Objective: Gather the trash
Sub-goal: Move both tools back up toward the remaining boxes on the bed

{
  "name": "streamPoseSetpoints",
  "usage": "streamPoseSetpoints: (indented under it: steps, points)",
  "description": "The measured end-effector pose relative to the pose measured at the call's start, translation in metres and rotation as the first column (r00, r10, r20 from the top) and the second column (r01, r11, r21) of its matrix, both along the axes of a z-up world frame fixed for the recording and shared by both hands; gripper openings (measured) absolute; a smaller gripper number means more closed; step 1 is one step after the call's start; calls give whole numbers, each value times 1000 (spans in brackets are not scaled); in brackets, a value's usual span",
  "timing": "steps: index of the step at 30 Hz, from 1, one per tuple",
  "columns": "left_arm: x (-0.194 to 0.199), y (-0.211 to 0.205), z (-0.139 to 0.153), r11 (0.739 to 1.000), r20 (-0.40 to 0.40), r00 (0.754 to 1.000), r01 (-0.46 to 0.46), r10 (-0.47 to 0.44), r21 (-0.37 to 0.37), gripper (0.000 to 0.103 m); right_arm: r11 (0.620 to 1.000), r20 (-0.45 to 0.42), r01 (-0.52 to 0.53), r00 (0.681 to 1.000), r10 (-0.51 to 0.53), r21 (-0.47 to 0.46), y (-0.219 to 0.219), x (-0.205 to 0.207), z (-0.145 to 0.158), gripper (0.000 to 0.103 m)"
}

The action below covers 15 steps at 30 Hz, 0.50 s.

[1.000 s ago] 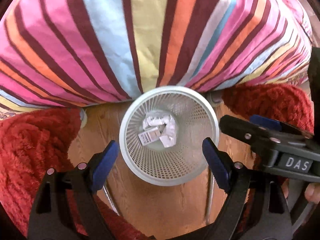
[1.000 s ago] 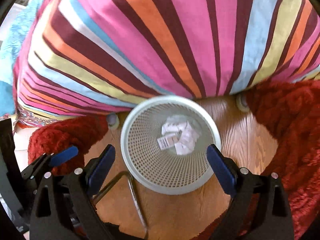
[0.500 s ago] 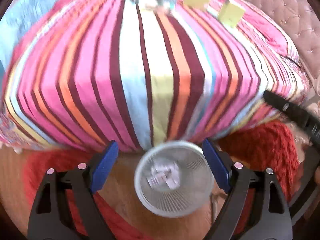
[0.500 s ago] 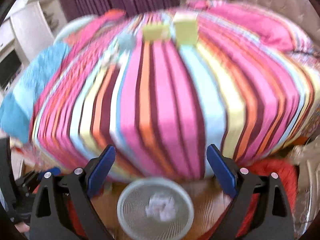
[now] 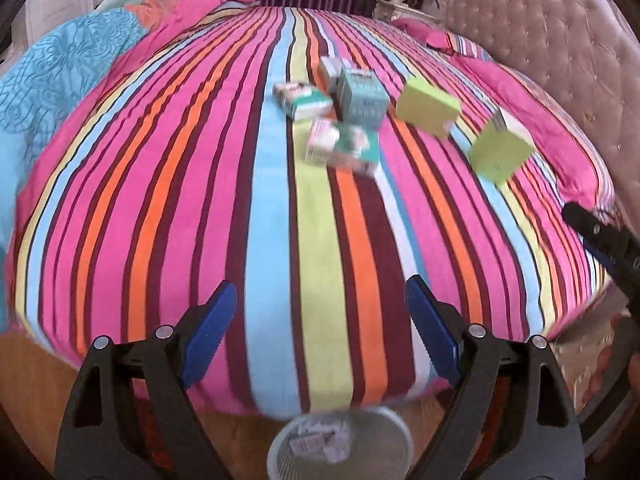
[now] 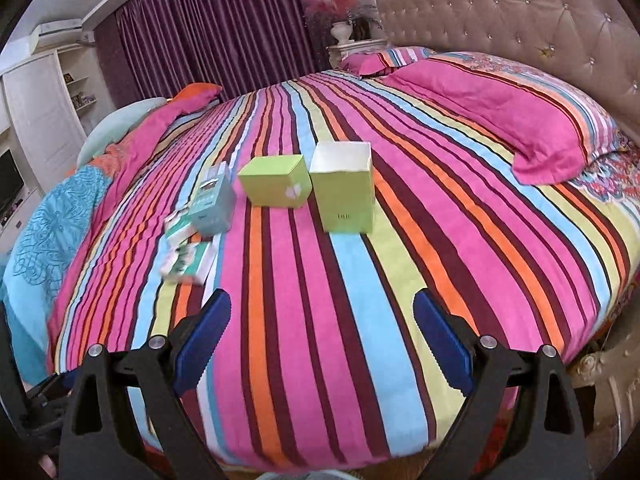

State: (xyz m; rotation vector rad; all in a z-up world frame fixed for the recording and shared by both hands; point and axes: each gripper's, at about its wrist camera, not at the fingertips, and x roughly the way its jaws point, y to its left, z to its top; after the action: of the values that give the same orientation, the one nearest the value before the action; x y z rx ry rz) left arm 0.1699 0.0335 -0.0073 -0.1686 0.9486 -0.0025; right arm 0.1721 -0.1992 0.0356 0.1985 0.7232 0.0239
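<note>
Green and teal boxes [image 6: 280, 192] litter the striped bed [image 6: 360, 280] at twelve o'clock; our left gripper [image 5: 320, 340] and right gripper [image 6: 320, 344] hold fingers open and empty, ready to grab, bin [image 5: 340, 444] at six.

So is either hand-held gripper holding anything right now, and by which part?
Nothing is held. The left hand-held gripper and right hand-held gripper both stand open with only the striped bedspread visible between their pads.

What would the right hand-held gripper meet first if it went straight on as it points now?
Probably the bare striped bedspread short of the boxes; the tall green box lies farther along, though depth is unclear.
</note>
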Motion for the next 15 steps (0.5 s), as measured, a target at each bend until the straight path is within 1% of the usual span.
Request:
streamPoseSetpoints:
  steps: [4,8,11,15]
  points:
    - [32,-1,-2,1000,3,1000,-5,5,-16,84,1000,-10,4,1000,-4,-23,0,20,-4,88]
    - [63,-4,-8,999,-11,1000,17,-17,-35,84,999,-29,2,1000,-3,-39,3,39,-9,88]
    - [81,-5,-14,999,-18,999,33,-34,-44,84,998,-35,-4,999,2,-58,6,55,-11,88]
    - [103,-5,-19,999,-38,999,27,-29,-46,84,998,-46,2,999,-5,-65,5,73,-16,88]
